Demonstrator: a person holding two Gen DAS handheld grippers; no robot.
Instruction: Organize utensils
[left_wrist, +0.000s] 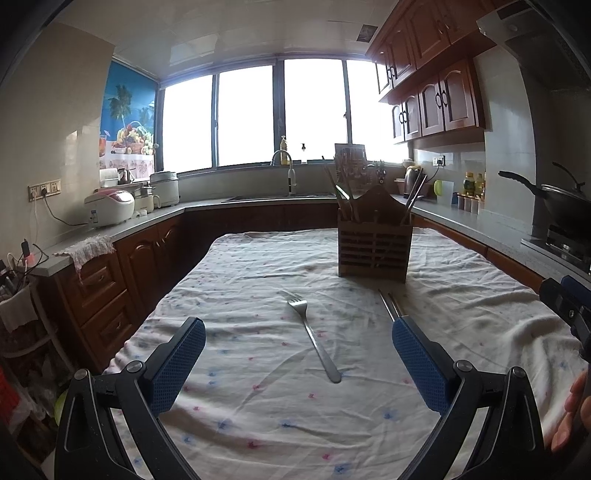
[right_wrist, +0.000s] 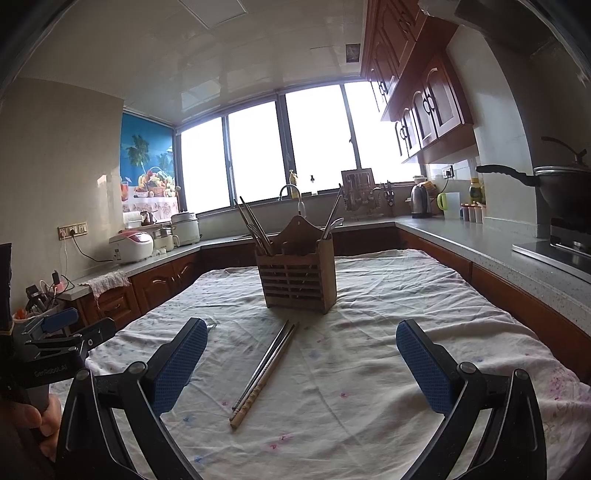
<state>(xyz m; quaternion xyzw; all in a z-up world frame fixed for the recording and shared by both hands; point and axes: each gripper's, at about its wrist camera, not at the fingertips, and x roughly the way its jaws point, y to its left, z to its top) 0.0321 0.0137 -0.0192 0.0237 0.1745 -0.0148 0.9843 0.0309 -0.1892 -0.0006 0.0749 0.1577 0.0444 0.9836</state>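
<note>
Left gripper (left_wrist: 298, 345): blue-padded fingers (left_wrist: 177, 363) spread wide and holding nothing, above a table (left_wrist: 258, 424) draped in a flower-dotted white cloth. Between them a steel fork (left_wrist: 314, 336) lies flat, tines pointing away. Just right of it, the tips of a pair of chopsticks (left_wrist: 388, 306) show; the rest is hidden behind the right-hand finger.

Right gripper (right_wrist: 301, 362): fingers (right_wrist: 423, 369) likewise wide apart and empty. The chopsticks (right_wrist: 264, 373) lie between them, side by side and touching; how many pieces there are is hard to make out.

Beyond both, a slatted wooden utensil holder (right_wrist: 297, 282) stands upright on the cloth. Its left compartment holds several chopsticks leaning left; its right compartment holds metal handles, one apparently a spoon. The lower ends are only partly visible through the slats.
</note>
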